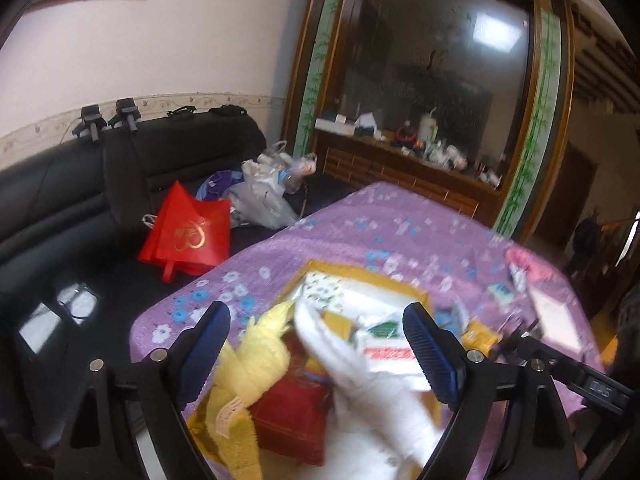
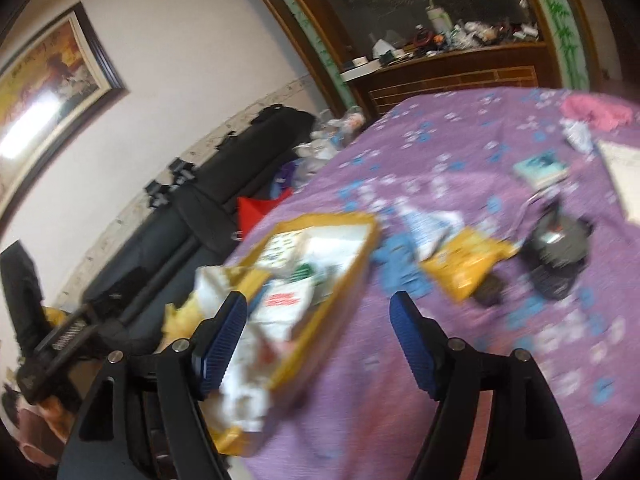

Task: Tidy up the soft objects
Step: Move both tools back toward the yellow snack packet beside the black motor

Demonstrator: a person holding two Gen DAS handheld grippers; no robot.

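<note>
A shallow yellow-rimmed box (image 1: 362, 272) lies on the purple flowered cloth (image 1: 340, 224). It holds a yellow towel (image 1: 256, 360), a white towel (image 1: 360, 376), a red packet (image 1: 292, 412) and white packets (image 1: 386, 344). My left gripper (image 1: 316, 354) is open above the towels, holding nothing. In the right wrist view the same box (image 2: 332, 268) sits left of centre, blurred. My right gripper (image 2: 320, 340) is open and empty, over the box's near right edge. A blue cloth (image 2: 400, 256) and a yellow packet (image 2: 466, 264) lie right of the box.
A black sofa (image 1: 80, 184) stands left of the table with a red bag (image 1: 188, 232) and plastic bags (image 1: 264, 188). A dark device (image 2: 556, 252), a small book (image 2: 540, 166), a pink cloth (image 2: 596, 110) and a white sheet (image 2: 624, 172) lie on the cloth. A wooden cabinet (image 1: 400, 164) stands behind.
</note>
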